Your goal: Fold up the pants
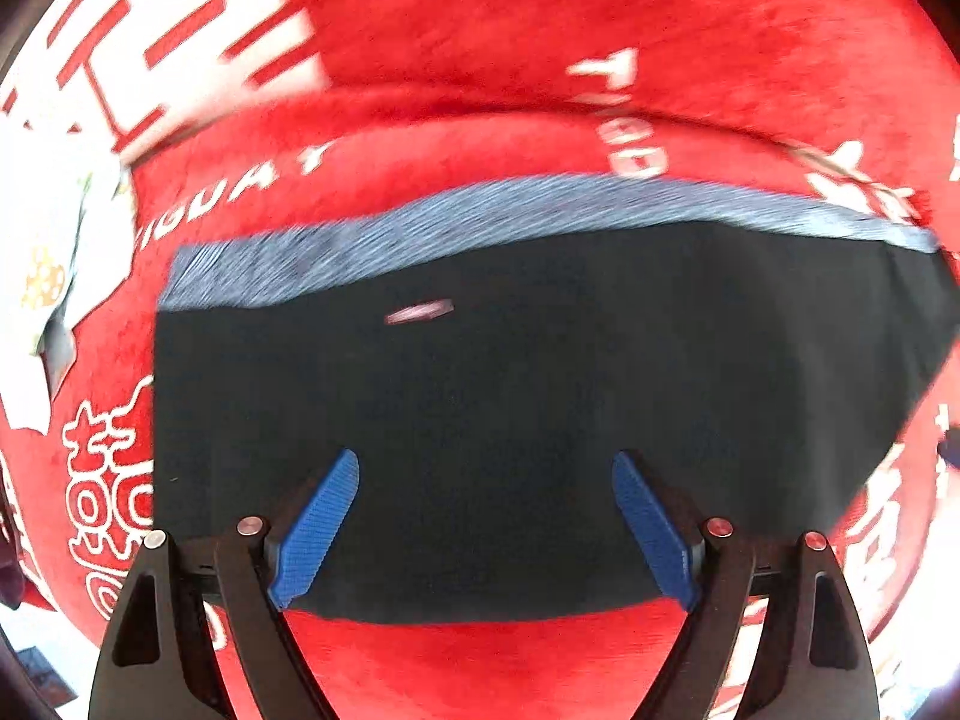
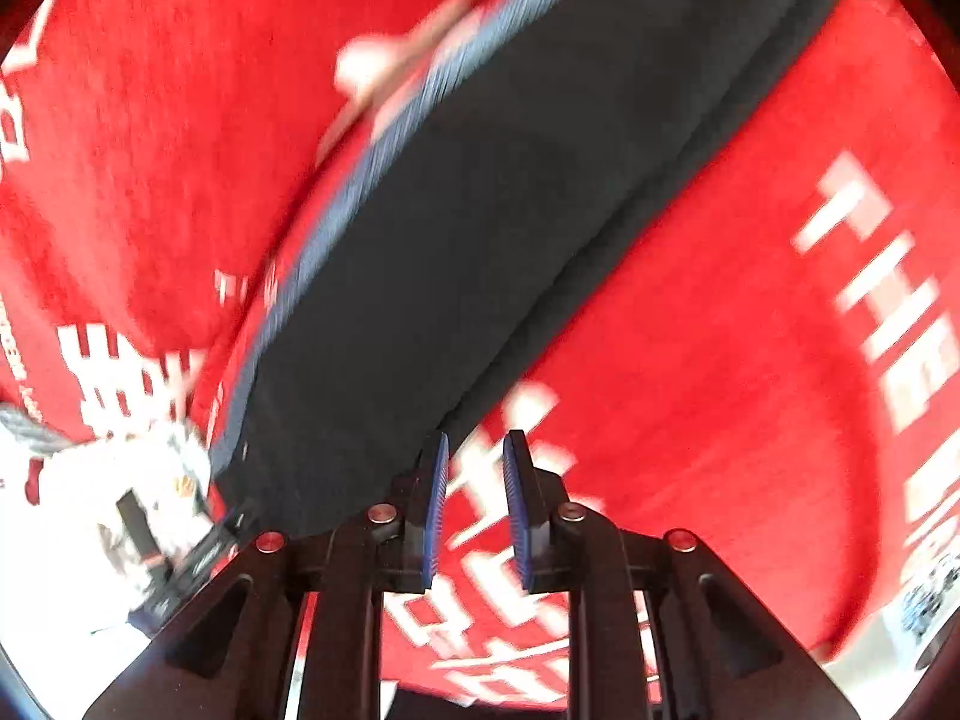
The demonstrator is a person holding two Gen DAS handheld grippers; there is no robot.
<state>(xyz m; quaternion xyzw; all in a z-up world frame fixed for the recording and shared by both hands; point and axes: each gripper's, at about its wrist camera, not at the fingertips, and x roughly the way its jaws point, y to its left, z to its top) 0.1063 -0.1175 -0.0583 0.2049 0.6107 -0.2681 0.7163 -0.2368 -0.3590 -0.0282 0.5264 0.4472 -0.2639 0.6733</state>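
Pants [image 1: 480, 420], dark with a grey waistband [image 1: 480, 210], lie folded on the red blanket [image 1: 480, 30]. We hold the left gripper [image 1: 486, 522] wide above them, the right gripper [image 2: 477, 504] narrow and empty beside their edge. Next, we judge, comes another fold or smoothing.

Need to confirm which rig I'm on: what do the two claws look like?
Both look alike: the left claw and right claw each have two flat, ribbed blue pads on black finger mounts, black linkage arms with triangular cut-outs, and round silver pivot pins. No cables, markings or sleeves are visible.
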